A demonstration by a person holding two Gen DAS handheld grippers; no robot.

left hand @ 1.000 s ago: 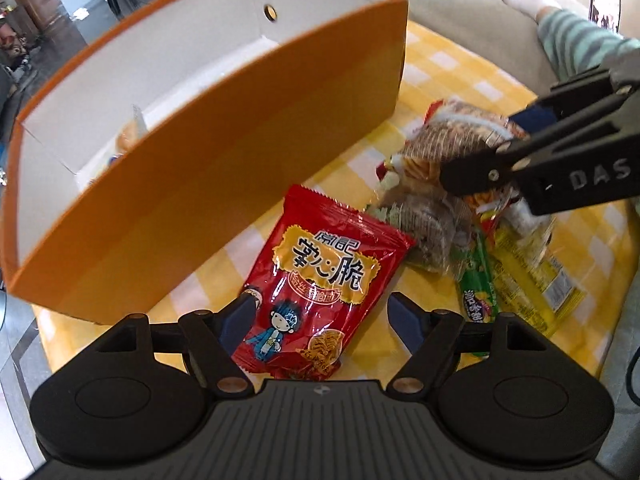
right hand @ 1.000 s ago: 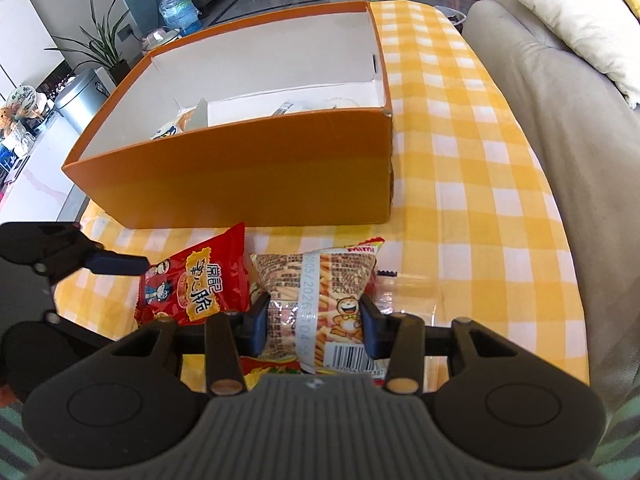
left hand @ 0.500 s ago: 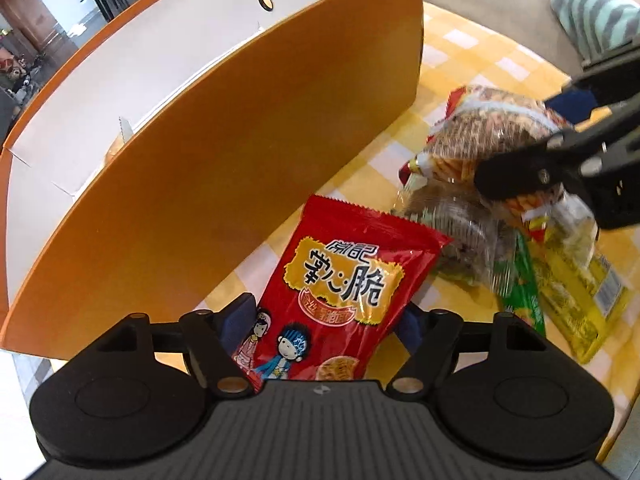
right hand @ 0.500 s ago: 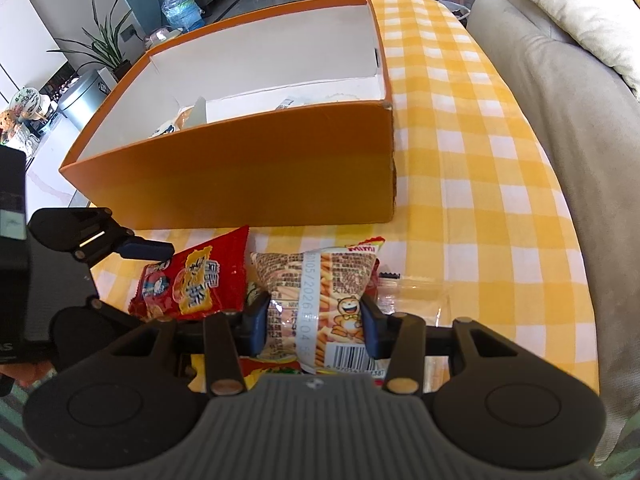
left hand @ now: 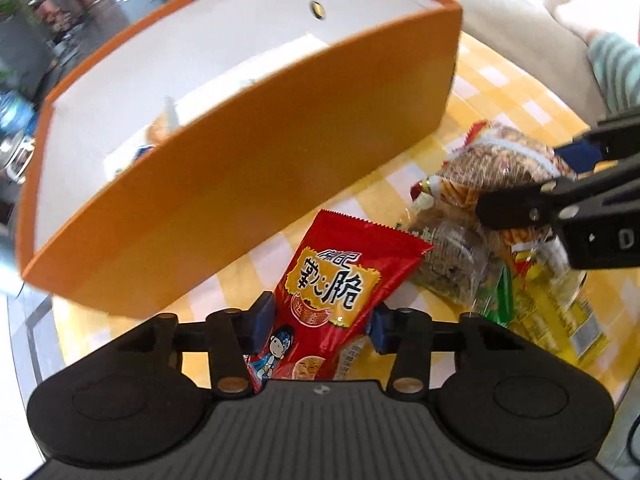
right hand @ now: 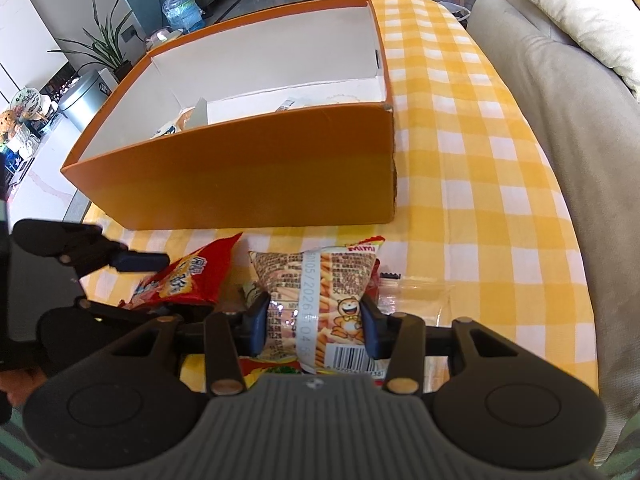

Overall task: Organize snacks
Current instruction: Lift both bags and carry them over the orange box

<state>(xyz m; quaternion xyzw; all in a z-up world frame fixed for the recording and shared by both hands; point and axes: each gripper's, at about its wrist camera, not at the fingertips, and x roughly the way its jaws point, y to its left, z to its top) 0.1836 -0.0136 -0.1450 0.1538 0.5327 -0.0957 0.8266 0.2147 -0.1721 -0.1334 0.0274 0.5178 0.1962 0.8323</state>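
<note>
While the left gripper (left hand: 320, 326) pinches a shiny red snack bag (left hand: 340, 292) between its blue pads, big Chinese letters on a yellow patch and a cartoon kid show on the bag. Its fingers are closed partway, tight on the bag's sides. The right gripper (right hand: 312, 326) squeezes a puffy stick-snack bag (right hand: 320, 300) the same way. That bag has a smiling bear, a barcode, the word "Mimi" in red at its top and a date strip reading "2026".

Only the left view shows the small pile under the right gripper: a clear crinkly packet (left hand: 452, 268), a green wrapper (left hand: 502, 296) and a yellow pack (left hand: 560, 320). Only the right view shows a flat clear wrapper (right hand: 416, 296) on the yellow checked cloth (right hand: 460, 160).

Past both bags, near the cloth's left edge, stands the orange box (right hand: 248, 176), white inside, made of stiff card. A few packets (right hand: 176, 126) lie in it. A grey sofa (right hand: 560, 92) runs along the right edge.
</note>
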